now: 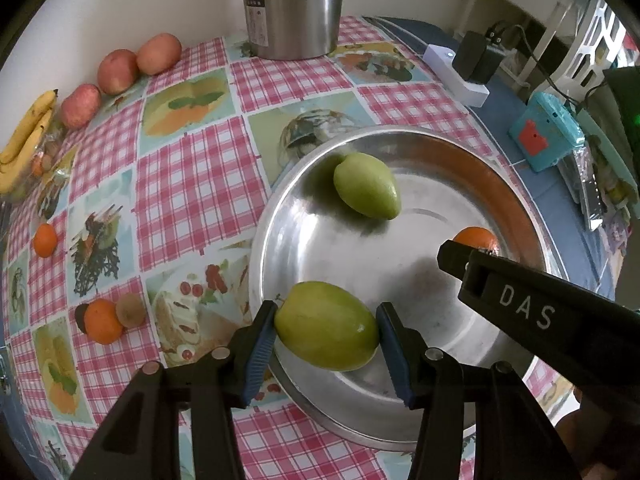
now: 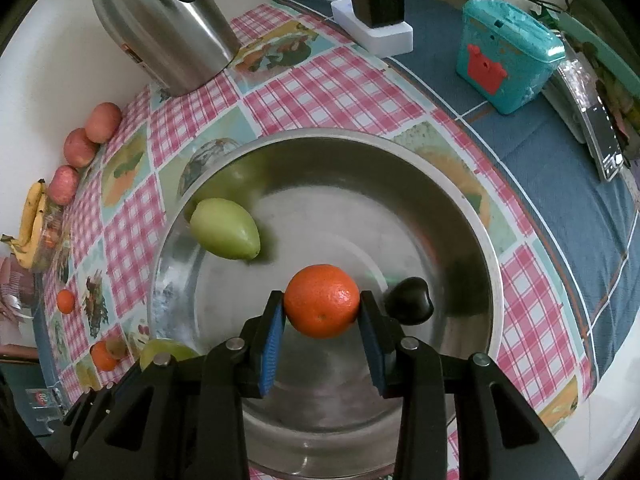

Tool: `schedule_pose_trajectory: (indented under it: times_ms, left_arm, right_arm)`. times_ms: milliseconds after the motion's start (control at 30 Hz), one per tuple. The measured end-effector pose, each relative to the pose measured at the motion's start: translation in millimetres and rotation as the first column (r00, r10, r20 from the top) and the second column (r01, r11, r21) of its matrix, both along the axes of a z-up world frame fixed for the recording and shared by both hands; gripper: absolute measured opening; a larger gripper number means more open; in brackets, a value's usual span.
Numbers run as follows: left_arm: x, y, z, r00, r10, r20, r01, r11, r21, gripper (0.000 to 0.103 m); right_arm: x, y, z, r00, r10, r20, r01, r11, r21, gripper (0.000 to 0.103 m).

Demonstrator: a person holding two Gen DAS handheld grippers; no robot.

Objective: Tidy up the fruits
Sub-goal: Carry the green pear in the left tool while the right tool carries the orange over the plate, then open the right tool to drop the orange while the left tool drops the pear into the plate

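Fingers: left gripper point(image 1: 326, 330) clamps green mango point(image 1: 326, 326), right gripper point(image 2: 322, 308) clamps round orange point(image 2: 322, 306), both over steel basin point(image 2: 460, 200); one mango in, worktop point(image 1: 192, 184) apples, bananas, oranges remain.

A cream wall point(image 1: 120, 0) backs the checked tablecloth point(image 1: 180, 184).

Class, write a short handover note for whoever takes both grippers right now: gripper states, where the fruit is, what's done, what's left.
Left gripper: shut on a green oval fruit over the round steel basin's near rim.
Right gripper: shut on a round orange above the basin floor.
Done: another green oval fruit and a dark fruit lie in the basin.
Left: release both; then fetch the two oranges, the brown kiwi, three red apples and the yellow bananas from the checked tablecloth.
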State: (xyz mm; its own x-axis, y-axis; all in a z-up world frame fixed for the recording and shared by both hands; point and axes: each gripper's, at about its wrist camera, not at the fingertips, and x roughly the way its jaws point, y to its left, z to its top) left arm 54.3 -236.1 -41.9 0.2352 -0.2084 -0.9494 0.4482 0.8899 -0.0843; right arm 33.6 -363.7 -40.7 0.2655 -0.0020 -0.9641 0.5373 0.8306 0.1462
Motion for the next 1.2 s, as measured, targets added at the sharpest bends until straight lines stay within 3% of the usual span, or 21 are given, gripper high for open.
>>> schedule_pose_trajectory:
  times_ms: [267,500,600,767,967,1200]
  left_arm:
    - [-2,-3,-3,1.000,-0.010,-0.012,0.011,1.000,0.008,0.054]
    - [-2,-3,-2,1.000,-0.012,-0.023,0.011,1.000,-0.006,0.060]
    - [-3,-3,3,1.000,-0.013,-0.014,0.013,1.000,-0.019,0.062]
    - [1,3,13,1.000,0.004,-0.005,-0.004,0.999,-0.048,0.062]
    - [16,30,18,0.994,0.107,-0.021,-0.108,0.991,-0.083,0.062]
    - [36,75,18,0.965,0.258,-0.054,-0.263,0.957,-0.124,0.062]
  right_arm:
    - [1,2,-1,1.000,0.006,0.001,-0.006,1.000,-0.001,0.039]
    - [-1,-1,1,1.000,-0.005,0.014,0.005,1.000,-0.002,0.048]
    - [-3,-3,5,0.999,-0.018,0.027,0.018,1.000,-0.013,0.057]
    - [-6,-7,13,0.998,-0.039,0.058,0.040,0.999,-0.020,0.057]
    - [-7,-9,17,0.997,-0.043,0.069,0.045,0.999,-0.022,0.057]
    - [-5,-4,19,0.998,-0.022,0.064,0.024,0.999,-0.026,0.056]
